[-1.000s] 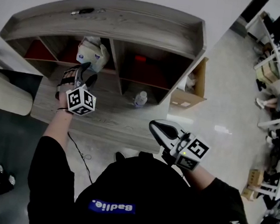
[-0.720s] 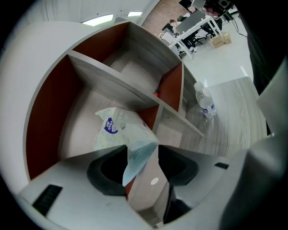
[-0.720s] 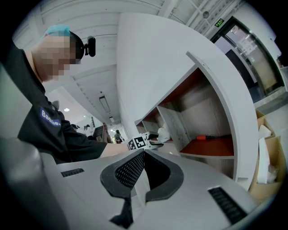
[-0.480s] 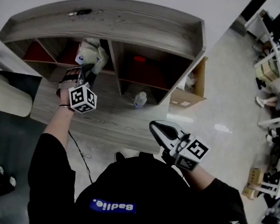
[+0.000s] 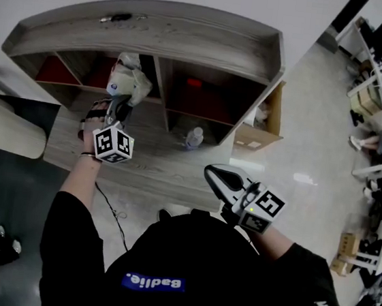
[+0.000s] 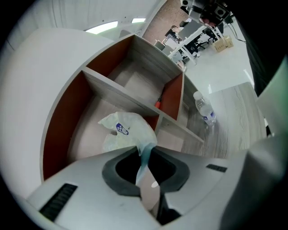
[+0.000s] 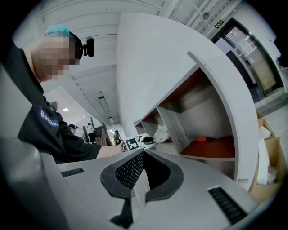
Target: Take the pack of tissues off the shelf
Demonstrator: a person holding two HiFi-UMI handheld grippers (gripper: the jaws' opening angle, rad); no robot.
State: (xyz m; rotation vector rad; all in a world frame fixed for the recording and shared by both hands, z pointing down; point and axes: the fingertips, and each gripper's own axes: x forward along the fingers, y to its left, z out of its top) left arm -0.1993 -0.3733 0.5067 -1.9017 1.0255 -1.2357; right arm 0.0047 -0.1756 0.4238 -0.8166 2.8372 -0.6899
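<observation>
Left of the middle divider of the shelf (image 5: pixel 190 39), my left gripper (image 6: pixel 143 157) has just been closing and pinches the pack of tissues (image 6: pixel 126 132) by its wrapper corner. I judge it light, soft and slippery, so a deeper hold would be safer.

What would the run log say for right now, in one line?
left hand-held gripper: jaws just closed, pinching pack of tissues | pack: inside shelf | right hand-held gripper: shut, empty

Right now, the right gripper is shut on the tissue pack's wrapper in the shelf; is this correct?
No, it is the left gripper, whose jaws have just closed on the wrapper of the tissue pack in the shelf, as the left gripper view shows.
</observation>
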